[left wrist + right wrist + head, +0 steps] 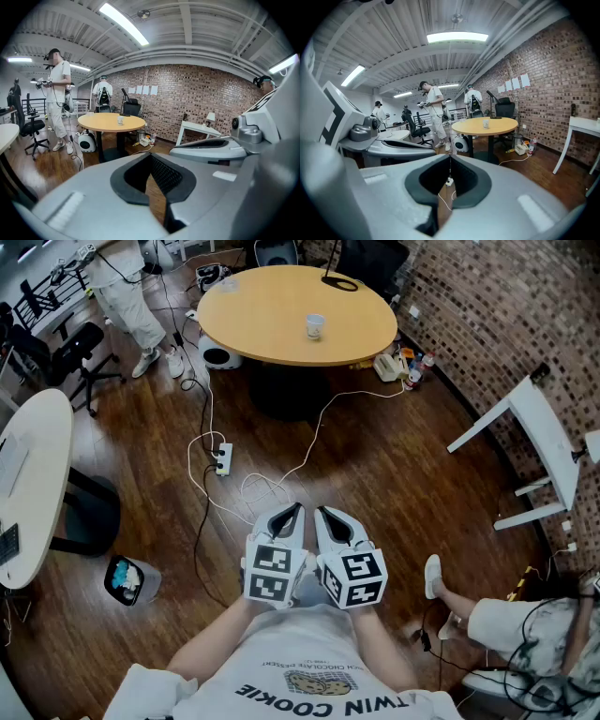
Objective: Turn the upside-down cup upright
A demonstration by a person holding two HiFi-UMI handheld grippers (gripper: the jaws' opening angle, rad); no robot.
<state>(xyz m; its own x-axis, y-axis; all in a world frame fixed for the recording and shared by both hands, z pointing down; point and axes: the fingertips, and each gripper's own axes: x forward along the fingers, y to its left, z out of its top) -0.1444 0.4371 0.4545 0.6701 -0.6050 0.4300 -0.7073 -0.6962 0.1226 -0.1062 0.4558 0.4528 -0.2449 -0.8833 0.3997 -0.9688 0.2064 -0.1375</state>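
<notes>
Both closed & empty, left tongs [292, 512] and right tongs [325, 515] sat well apart from small pale cup [315, 326] near centre of round tan wooden counter [272, 315]; cup was prob. light, thin-walled, crushable, so grip mid-wall w/ gentle squeeze.

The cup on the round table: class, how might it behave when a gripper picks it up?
The cup looks translucent, likely thin plastic: probably light and easily squashed. Standing free on the smooth table, it may slide or tip if nudged.
</notes>
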